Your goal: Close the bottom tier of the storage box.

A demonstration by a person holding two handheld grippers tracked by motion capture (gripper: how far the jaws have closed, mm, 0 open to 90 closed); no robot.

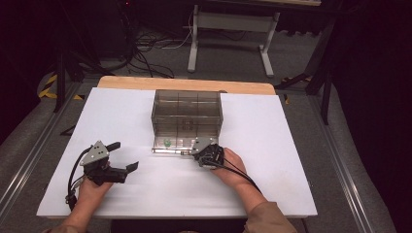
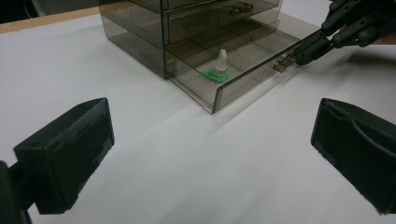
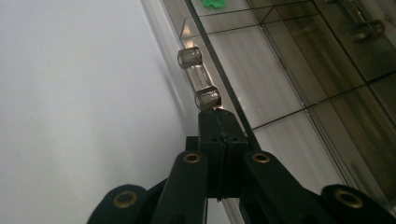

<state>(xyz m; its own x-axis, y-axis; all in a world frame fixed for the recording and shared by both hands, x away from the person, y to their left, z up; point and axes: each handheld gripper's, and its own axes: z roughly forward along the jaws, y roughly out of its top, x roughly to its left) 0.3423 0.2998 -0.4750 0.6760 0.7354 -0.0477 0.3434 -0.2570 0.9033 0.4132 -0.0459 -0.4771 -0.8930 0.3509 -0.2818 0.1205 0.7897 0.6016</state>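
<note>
white sheeting covers the table [image 1: 272,160], and both hands work near its front edge. left gripper [image 1: 127,156] rests toward the front left corner, fingers [image 2: 65,154] wide apart and holding nothing, aimed at the cabinet. right gripper [image 1: 201,145] sits at mid-table, just ahead of the person's right hand [image 1: 228,167]; its fingers [image 3: 218,133] are pressed together, tips touching or just beside the near end of the clear handle [image 3: 198,77] on the bottom drawer [image 2: 243,70]. whether the handle post is pinched between them cannot be told from the right gripper view.

beyond, the smoked-plastic drawer cabinet [image 1: 187,109] stands at the table's centre, toward the back edge. its bottom drawer is drawn partly out toward the front. inside lies a small clear bottle on a green base [image 2: 218,67], upright, at the drawer's left end.

judgement: the drawer is open and the bottle is inside; closing it, or lifting the item out, remains.
</note>
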